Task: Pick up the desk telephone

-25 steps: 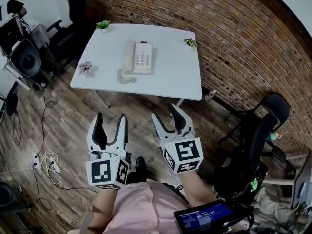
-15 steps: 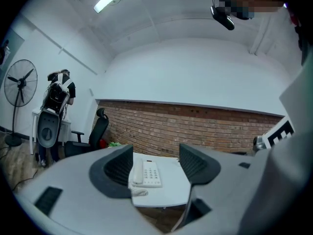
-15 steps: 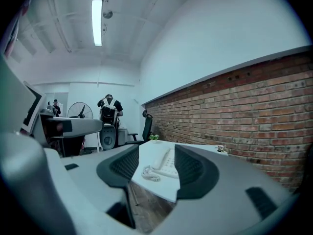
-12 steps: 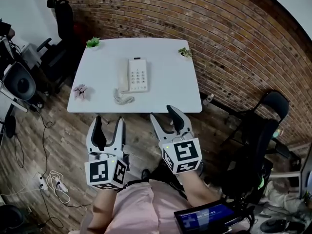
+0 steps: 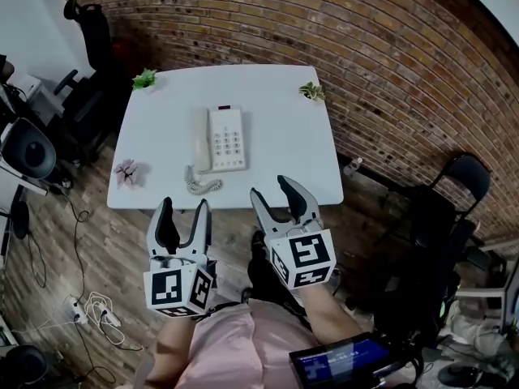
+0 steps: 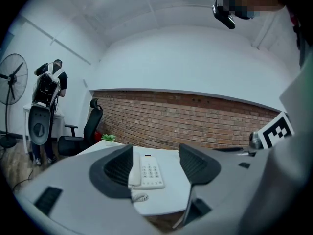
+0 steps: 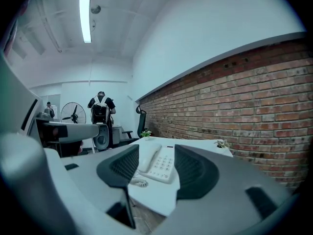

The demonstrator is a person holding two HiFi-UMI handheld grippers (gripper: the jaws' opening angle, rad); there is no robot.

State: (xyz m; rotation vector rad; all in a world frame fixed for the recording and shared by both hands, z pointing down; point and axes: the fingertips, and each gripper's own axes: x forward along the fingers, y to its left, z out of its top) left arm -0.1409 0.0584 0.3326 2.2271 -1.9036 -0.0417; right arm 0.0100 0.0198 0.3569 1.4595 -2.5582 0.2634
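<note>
A white desk telephone lies in the middle of the white table, handset on its left side and a coiled cord curling toward the near edge. Both grippers hang short of the table's near edge, over the wooden floor. My left gripper is open with nothing between its jaws; in its own view the telephone shows far ahead between them. My right gripper is open and empty too, and the telephone appears between its jaws at a distance.
Two small potted plants stand at the table's far corners, and a pink flower at its left near corner. Office chairs, a fan, floor cables and a brick wall surround the table. A person stands far off.
Both grippers have come closer to the table; the table and telephone now appear larger and nearer in the head view. The jaws look unchanged.
</note>
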